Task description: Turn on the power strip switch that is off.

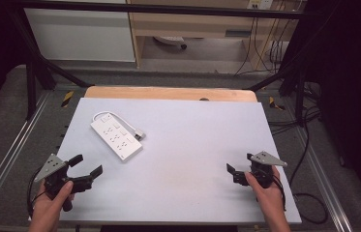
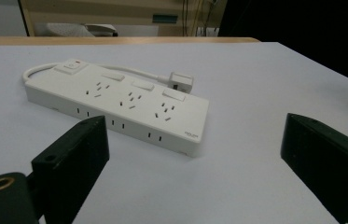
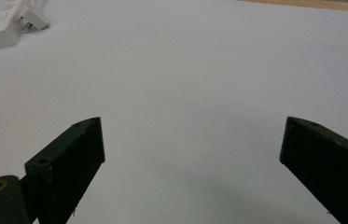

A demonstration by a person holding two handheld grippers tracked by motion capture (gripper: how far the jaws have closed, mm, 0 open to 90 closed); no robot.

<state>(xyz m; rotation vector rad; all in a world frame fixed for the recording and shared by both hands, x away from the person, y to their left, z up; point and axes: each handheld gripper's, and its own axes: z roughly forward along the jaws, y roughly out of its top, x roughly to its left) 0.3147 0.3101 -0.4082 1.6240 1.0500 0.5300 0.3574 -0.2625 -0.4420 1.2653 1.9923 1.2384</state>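
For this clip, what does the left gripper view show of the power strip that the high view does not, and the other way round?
The left gripper view alone shows the power strip close up: the side slots along its near edge, a small label at its corner, and a red mark on its switch. The high view alone shows where it lies, on the table's far left part, ahead of the open left hand-held gripper. Both show the white cord curling round to the plug beside it.
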